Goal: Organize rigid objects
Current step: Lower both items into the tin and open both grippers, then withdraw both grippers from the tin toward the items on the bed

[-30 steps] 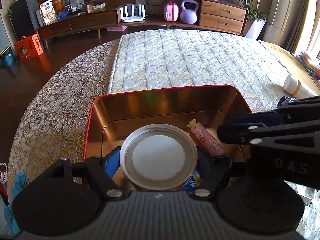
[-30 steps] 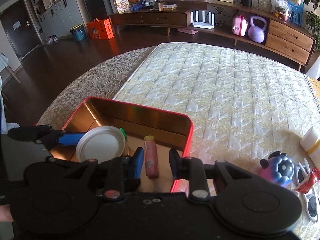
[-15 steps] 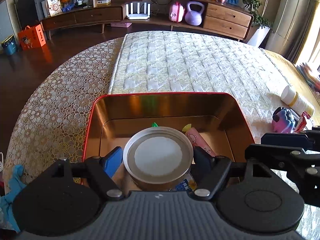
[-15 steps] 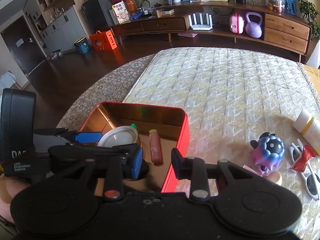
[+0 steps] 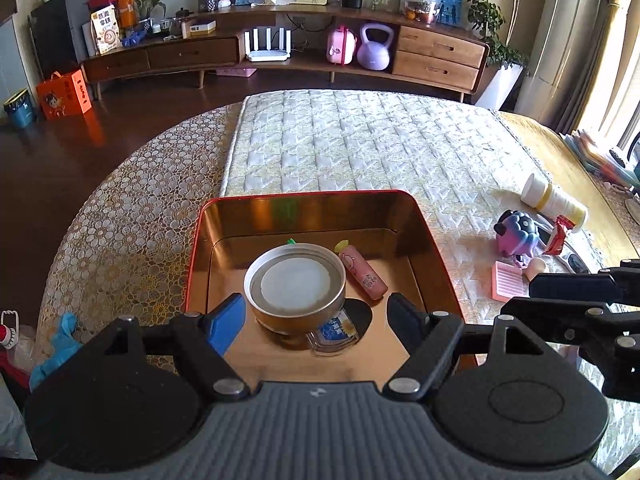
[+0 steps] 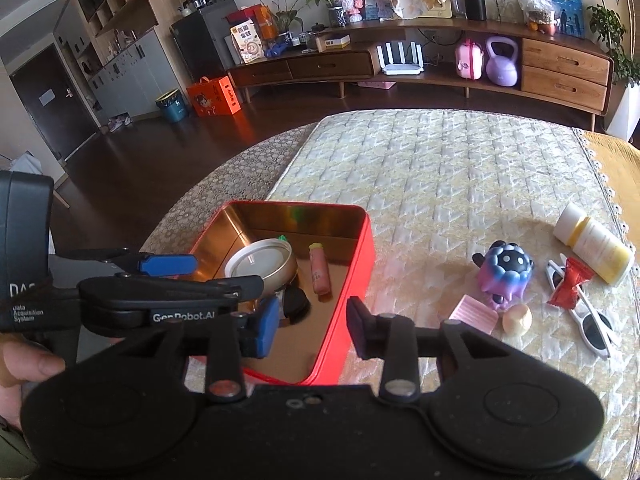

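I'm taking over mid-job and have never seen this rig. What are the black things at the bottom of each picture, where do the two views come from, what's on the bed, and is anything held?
No robot here: a person holds one two-finger gripper in each hand, and a fisheye camera on each looks forward along its fingers. The black shapes are those grippers.

Left view: the left gripper is open over the red tin, holding nothing. In the tin lie a round can, a pink tube and a small blue packet.

Right view: the right gripper is open and empty near the tin's corner. Loose on the bed: a purple toy, a white bottle, sunglasses, a red wrapper, a pink comb and a small beige ball.
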`<act>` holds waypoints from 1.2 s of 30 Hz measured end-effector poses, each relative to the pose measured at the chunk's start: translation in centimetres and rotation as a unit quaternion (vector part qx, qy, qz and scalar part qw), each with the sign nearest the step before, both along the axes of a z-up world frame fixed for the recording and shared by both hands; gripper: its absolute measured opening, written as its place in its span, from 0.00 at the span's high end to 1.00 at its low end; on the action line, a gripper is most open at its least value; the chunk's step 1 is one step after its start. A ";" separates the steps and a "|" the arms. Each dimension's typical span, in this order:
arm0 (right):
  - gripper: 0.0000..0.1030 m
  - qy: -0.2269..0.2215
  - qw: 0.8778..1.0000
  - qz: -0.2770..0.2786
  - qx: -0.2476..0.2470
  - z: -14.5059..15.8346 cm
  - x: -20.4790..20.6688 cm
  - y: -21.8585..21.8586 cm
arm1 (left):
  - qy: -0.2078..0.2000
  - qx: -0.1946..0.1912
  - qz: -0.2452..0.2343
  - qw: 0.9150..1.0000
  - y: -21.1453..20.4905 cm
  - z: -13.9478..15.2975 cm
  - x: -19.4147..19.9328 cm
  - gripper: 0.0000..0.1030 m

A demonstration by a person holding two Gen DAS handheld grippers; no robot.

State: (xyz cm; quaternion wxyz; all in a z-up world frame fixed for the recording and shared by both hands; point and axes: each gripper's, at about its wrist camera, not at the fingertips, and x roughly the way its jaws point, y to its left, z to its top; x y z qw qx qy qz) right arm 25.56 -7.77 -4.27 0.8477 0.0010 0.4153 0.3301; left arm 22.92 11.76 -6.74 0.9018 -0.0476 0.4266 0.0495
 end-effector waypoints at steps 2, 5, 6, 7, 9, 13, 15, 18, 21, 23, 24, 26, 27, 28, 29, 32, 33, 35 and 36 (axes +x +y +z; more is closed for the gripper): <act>0.62 -0.003 1.000 -0.001 0.004 0.5 -0.8 -0.6 | -0.006 0.001 -0.005 1.000 -0.5 0.7 -0.8 0.25; 0.59 -0.006 1.000 -0.002 0.012 1.1 -1.8 -1.6 | -0.015 0.002 -0.012 1.000 -1.3 1.7 -1.8 0.25; 0.57 -0.009 1.000 -0.003 0.012 1.3 -2.2 -1.9 | -0.018 0.003 -0.015 1.000 -1.6 2.0 -2.2 0.25; 0.56 -0.012 1.000 -0.004 0.013 1.5 -2.6 -2.2 | -0.021 0.002 -0.016 1.000 -1.8 2.3 -2.5 0.25; 0.56 -0.016 1.000 -0.006 0.015 1.7 -3.3 -2.8 | -0.025 -0.003 -0.018 1.000 -2.3 2.8 -3.2 0.25; 0.55 -0.026 0.999 -0.012 0.016 2.1 -4.5 -4.1 | -0.033 -0.004 -0.027 0.999 -3.4 3.5 -4.4 0.25; 0.54 -0.031 0.999 -0.017 0.018 2.2 -5.1 -5.0 | -0.039 -0.003 -0.032 0.999 -3.9 3.8 -5.0 0.25; 0.42 -0.038 0.999 -0.029 0.023 2.4 -5.9 -6.2 | -0.046 -0.005 -0.038 0.998 -4.7 4.2 -6.0 0.20; 0.38 -0.046 0.998 -0.039 0.024 2.4 -6.8 -7.5 | -0.048 -0.010 -0.044 0.998 -5.3 4.5 -6.6 0.20; 0.37 -0.047 0.997 -0.047 0.026 2.2 -7.1 -8.4 | -0.048 -0.012 -0.047 0.998 -5.8 4.6 -7.1 0.20; 0.36 -0.048 0.997 -0.050 0.025 2.1 -7.3 -8.8 | -0.049 -0.013 -0.049 0.998 -6.0 4.6 -7.2 0.20; 0.25 -0.053 0.996 -0.060 0.023 1.8 -7.8 -9.8 | -0.048 -0.014 -0.052 0.997 -6.6 4.6 -7.5 0.19; 0.20 -0.057 0.996 -0.065 0.022 1.6 -8.1 -10.4 | -0.048 -0.014 -0.053 0.997 -6.9 4.5 -7.6 0.19; 0.19 -0.059 0.996 -0.068 0.021 1.4 -8.2 -10.8 | -0.051 -0.014 -0.051 0.997 -7.2 4.5 -7.8 0.19; 0.18 -0.061 0.995 -0.072 0.019 1.2 -8.5 -11.3 | -0.054 -0.014 -0.050 0.997 -7.5 4.4 -7.9 0.19; 0.08 -0.074 0.993 -0.086 0.008 0.5 -9.0 -12.5 | -0.060 -0.018 -0.056 0.996 -8.5 4.2 -8.2 0.16; 0.06 -0.079 0.993 -0.091 0.002 0.2 -9.2 -13.2 | -0.061 -0.019 -0.059 0.996 -8.9 4.1 -8.3 0.16; 0.04 -0.078 0.991 -0.105 -0.004 -0.3 -9.2 -14.1 | -0.060 -0.019 -0.067 0.996 -9.7 3.8 -8.3 0.16; 0.03 -0.077 0.991 -0.111 -0.006 -0.6 -9.2 -14.7 | -0.059 -0.019 -0.071 0.996 -10.2 3.6 -8.4 0.16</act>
